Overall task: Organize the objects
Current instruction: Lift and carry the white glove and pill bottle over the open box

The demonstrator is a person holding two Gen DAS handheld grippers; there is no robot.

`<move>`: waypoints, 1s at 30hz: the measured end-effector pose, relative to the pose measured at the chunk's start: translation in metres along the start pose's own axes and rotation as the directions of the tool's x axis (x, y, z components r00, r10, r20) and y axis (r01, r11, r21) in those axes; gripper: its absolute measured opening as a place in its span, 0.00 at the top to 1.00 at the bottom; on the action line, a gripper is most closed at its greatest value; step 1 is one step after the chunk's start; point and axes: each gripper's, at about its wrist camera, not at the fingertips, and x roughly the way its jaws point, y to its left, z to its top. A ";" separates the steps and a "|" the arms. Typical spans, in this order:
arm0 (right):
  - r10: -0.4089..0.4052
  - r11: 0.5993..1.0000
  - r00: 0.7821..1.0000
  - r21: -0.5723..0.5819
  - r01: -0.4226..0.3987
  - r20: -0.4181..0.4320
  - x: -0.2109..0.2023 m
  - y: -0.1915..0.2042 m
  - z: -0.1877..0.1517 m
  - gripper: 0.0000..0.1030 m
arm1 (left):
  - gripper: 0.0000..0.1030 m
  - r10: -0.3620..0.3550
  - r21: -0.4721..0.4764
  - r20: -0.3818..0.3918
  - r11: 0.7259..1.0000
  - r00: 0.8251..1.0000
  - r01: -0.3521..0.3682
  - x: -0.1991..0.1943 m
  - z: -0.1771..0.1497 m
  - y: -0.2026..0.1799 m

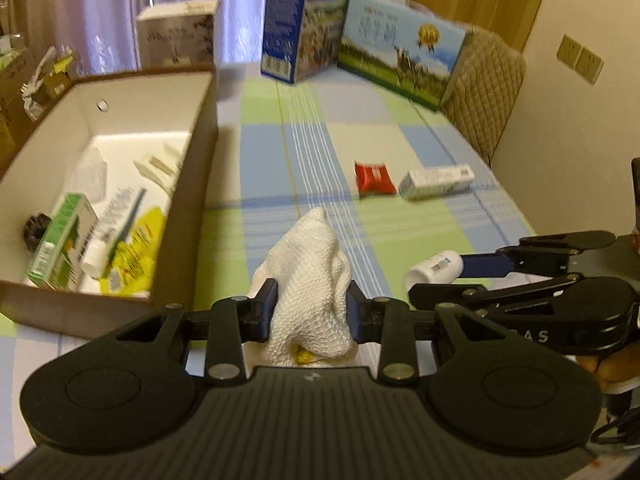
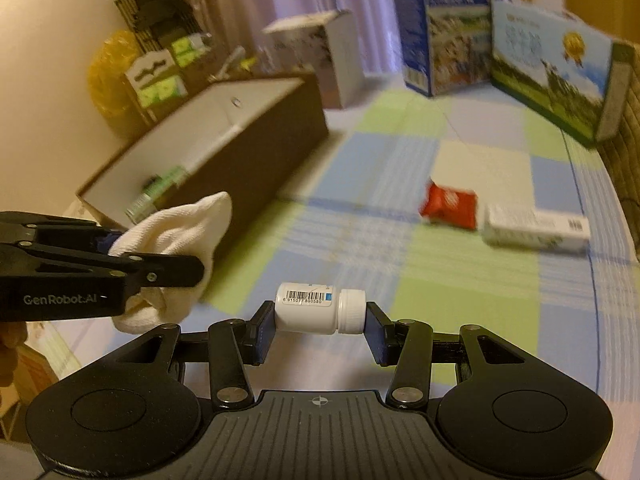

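Cloth fills your left gripper (image 1: pixel 312 312): both pads are pinched hard into the bunched white cloth (image 1: pixel 310 276), which bulges above and below the jaws and hangs clear of the tablecloth (image 1: pixel 360 236). Your right gripper (image 2: pixel 320 322) is closed end-to-end on a white pill bottle (image 2: pixel 318 312), one pad on its base and the other on the ribbed cap, the bottle lying sideways between them. The open cardboard box (image 1: pixel 204 152) sits at ten o'clock from your left tool, already holding a green carton (image 1: pixel 60 240) and other small items at its near end. A risk, as I judge it, is the bottle: gripped on its smooth ends, it could pivot or squirt out if you swing quickly or ease the squeeze. The cloth's loose tail could also snag the box's near wall if you carry it in low. Your two tools are close together, so moving both toward the box at once invites a clash. Open room lies at twelve o'clock across the tablecloth; the red packet (image 1: pixel 374 178) and white tube box (image 1: pixel 436 180) wait at one o'clock, near the table's right edge beside the wall.
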 end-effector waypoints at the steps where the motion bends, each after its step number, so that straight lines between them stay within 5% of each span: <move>1: 0.009 1.000 1.000 -0.007 -0.009 0.010 0.000 0.006 0.004 0.57 | 0.71 0.003 -0.003 0.011 1.000 1.000 -0.003 -0.004 0.002 0.003; 16: 0.165 0.977 0.984 -0.149 -0.153 0.070 0.035 0.102 0.060 0.57 | 0.71 0.174 -0.130 0.057 0.978 0.983 -0.165 -0.047 0.018 0.102; 30: 0.094 0.982 0.993 -0.168 -0.080 0.076 0.119 0.129 0.120 0.57 | 0.71 0.182 -0.140 0.044 0.975 0.982 -0.174 -0.010 0.059 0.179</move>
